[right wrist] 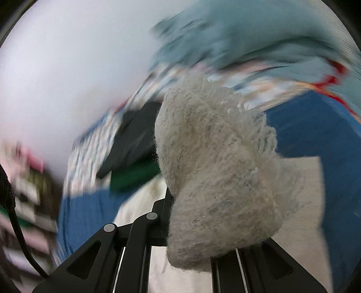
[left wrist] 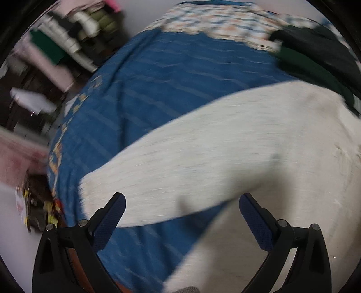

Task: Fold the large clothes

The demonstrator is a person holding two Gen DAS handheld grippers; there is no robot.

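Right gripper (right wrist: 191,202) fingers clamped on a wad of the sweater (right wrist: 214,162). Left gripper (left wrist: 182,216) spread wide, nothing between pads, hovering over sweater on the bed (left wrist: 158,78). Sleeve runs diagonally ahead, up-right. Left is nearer the free end.

A bed fills the middle, spread with a blue striped cover (left wrist: 162,94), a patterned sheet (left wrist: 216,20) showing at its far end. A plain pale wall (right wrist: 67,74) rises beyond it, evenly lit. Off the bed's left side stand what look like shelves of stacked clothes (left wrist: 74,38), too blurred to be sure. Below them, pale floor (left wrist: 9,225) and some colourful clutter (left wrist: 38,209) beside the bed.
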